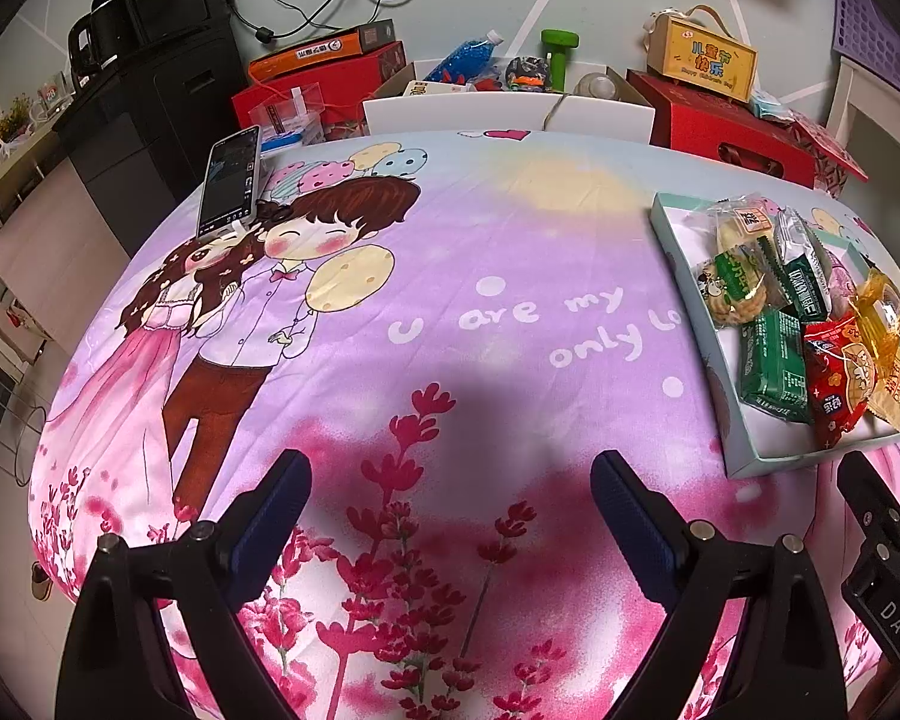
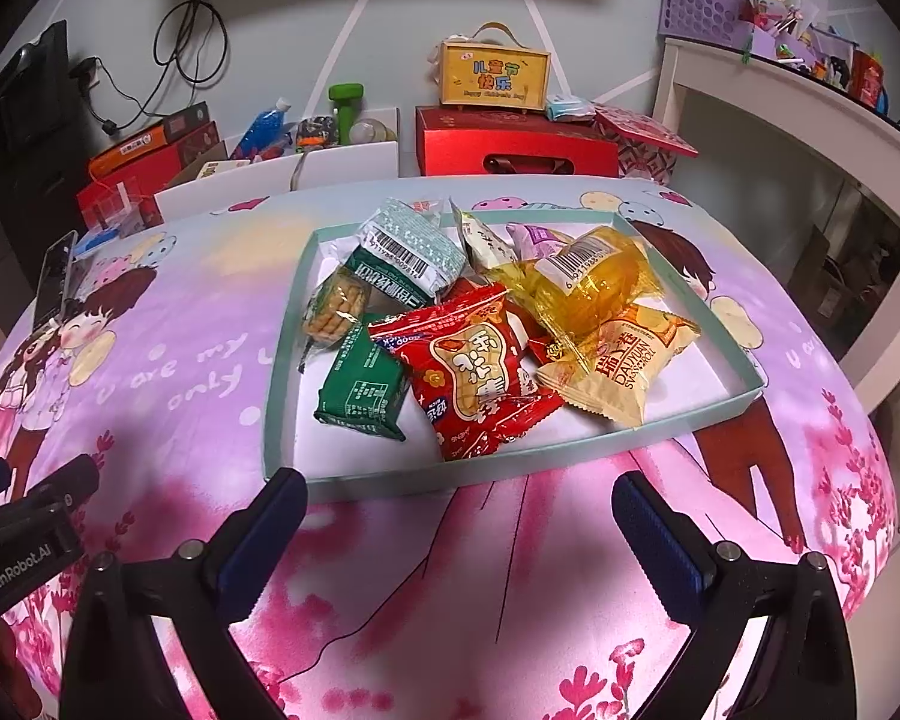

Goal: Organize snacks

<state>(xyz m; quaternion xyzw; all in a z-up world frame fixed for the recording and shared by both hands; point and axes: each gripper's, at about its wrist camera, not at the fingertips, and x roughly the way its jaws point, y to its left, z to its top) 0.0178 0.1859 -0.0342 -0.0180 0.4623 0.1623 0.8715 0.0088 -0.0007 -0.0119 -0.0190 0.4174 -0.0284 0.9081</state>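
A shallow pale-green tray (image 2: 273, 402) lies on the cartoon-print tablecloth and holds several wrapped snacks: a red packet (image 2: 480, 378), a green packet (image 2: 360, 387), a yellow clear packet (image 2: 594, 288), a cream roll packet (image 2: 624, 360) and a biscuit pack (image 2: 336, 306). My right gripper (image 2: 459, 516) hovers open just in front of the tray's near rim, nothing between its fingers. My left gripper (image 1: 450, 501) is open over bare cloth, left of the tray (image 1: 690, 312). The red packet (image 1: 840, 384) and green packet (image 1: 774, 369) show there too.
A phone (image 1: 229, 183) stands propped at the table's far left. Behind the table are red boxes (image 2: 510, 141), a yellow carry box (image 2: 493, 75), a white carton (image 1: 504, 111) with bottles, and cables. A white desk (image 2: 810, 114) stands to the right.
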